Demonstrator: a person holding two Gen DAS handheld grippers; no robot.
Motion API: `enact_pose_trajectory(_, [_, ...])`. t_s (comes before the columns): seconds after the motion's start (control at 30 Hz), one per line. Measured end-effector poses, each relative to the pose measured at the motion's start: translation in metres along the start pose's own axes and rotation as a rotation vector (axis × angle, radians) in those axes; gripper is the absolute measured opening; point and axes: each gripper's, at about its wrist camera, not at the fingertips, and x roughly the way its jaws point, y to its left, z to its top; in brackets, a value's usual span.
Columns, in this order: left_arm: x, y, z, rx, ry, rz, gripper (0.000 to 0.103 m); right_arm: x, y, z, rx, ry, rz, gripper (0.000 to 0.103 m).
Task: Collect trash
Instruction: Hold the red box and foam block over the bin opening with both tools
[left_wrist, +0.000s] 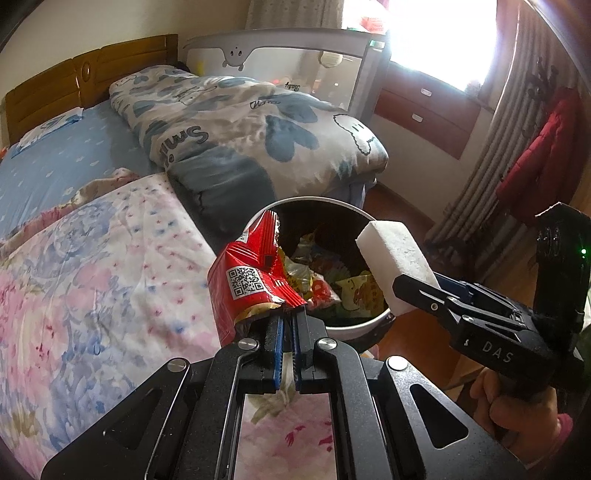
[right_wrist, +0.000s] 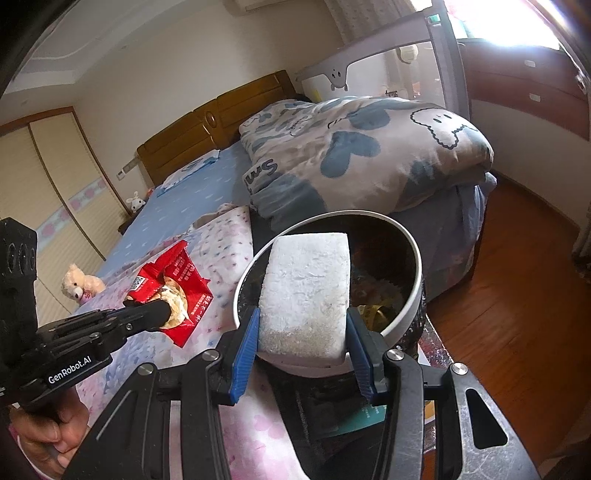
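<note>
The red snack wrapper (left_wrist: 255, 273) sits just left of centre in the left wrist view, crumpled, with a QR code label facing the camera, and the left gripper (left_wrist: 287, 314) is clamped tight on its lower edge, the blue pads pressed together with only the foil between them. In the right wrist view the same wrapper (right_wrist: 173, 291) appears at centre left, over the floral sheet. To its right in the left wrist view, a white foam block (left_wrist: 397, 266) is pinched at one end by the right gripper (left_wrist: 413, 295), which reaches in from the right edge of the frame; a hand (left_wrist: 517, 406) holds that gripper's handle at lower right. In the right wrist view the block (right_wrist: 306, 295) fills the centre, held across its width between the two blue pads (right_wrist: 245, 354) of the right gripper (right_wrist: 303, 350), whose jaws stand partway apart around it. Behind both items is a round bin (left_wrist: 354, 326) with a pale rim and dark inside, already holding colourful wrappers; the wrapper overlaps its left rim and the block its right side. The bin stands at the edge of a bed (left_wrist: 74, 162) with a blue sheet. A folded heart-print quilt (left_wrist: 258, 122) lies at upper centre. A small teddy bear (right_wrist: 79, 284) sits on the bed at left in the right wrist view.
</note>
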Motion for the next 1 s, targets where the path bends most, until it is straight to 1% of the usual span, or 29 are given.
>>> enact_pose_trajectory(0.7, [0.024,-0.015,0.020,0.029,0.000,-0.005,0.003,0.014,-0.020,0.020,0.018,0.012,-0.017,0.047])
enact_pose_trajectory(1.0, [0.040,-0.017,0.025,0.025,0.019,0.002,0.003,0.028,-0.028,0.024,0.027,0.037,-0.021,0.047])
